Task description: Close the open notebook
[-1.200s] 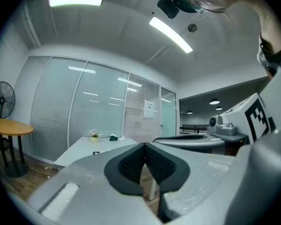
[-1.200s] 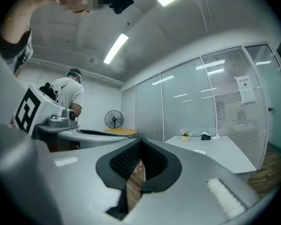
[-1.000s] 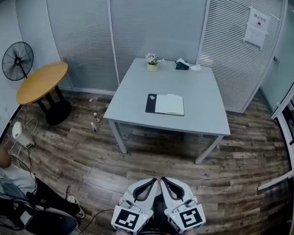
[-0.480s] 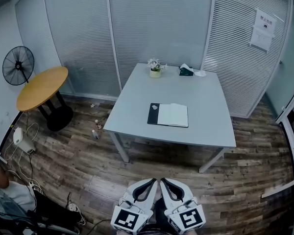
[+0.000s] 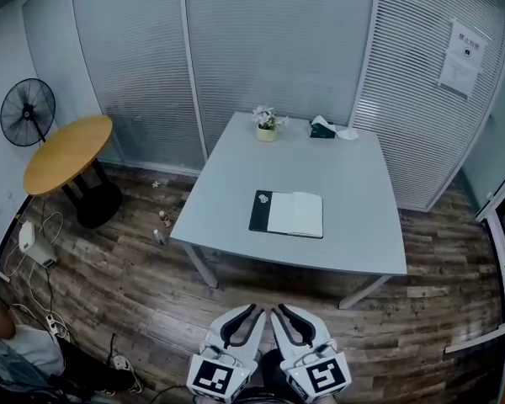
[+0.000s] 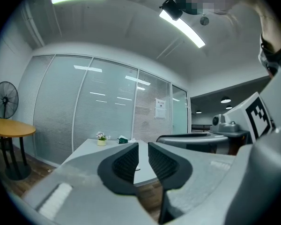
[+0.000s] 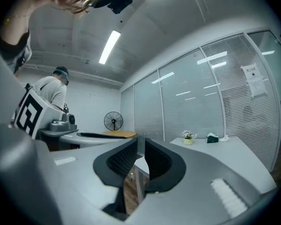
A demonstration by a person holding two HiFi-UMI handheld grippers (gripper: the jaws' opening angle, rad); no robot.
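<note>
An open notebook with white pages and a black cover edge at its left lies flat in the middle of the grey table. Both grippers hang side by side at the bottom of the head view, well short of the table and pointing level toward it. The left gripper has just been opening; its dark pads stand a narrow gap apart with nothing between them. A similar slim gap shows between the pads of the right gripper, and it too holds nothing.
A small flower pot and a green tissue box stand at the table's far edge. A round wooden table and a fan are at left. Small bottles sit on the floor by the table leg. A person and cables occupy the lower left.
The table and notebook have come nearer and lower in the head view as I advance. Both grippers stay together at the bottom edge.
</note>
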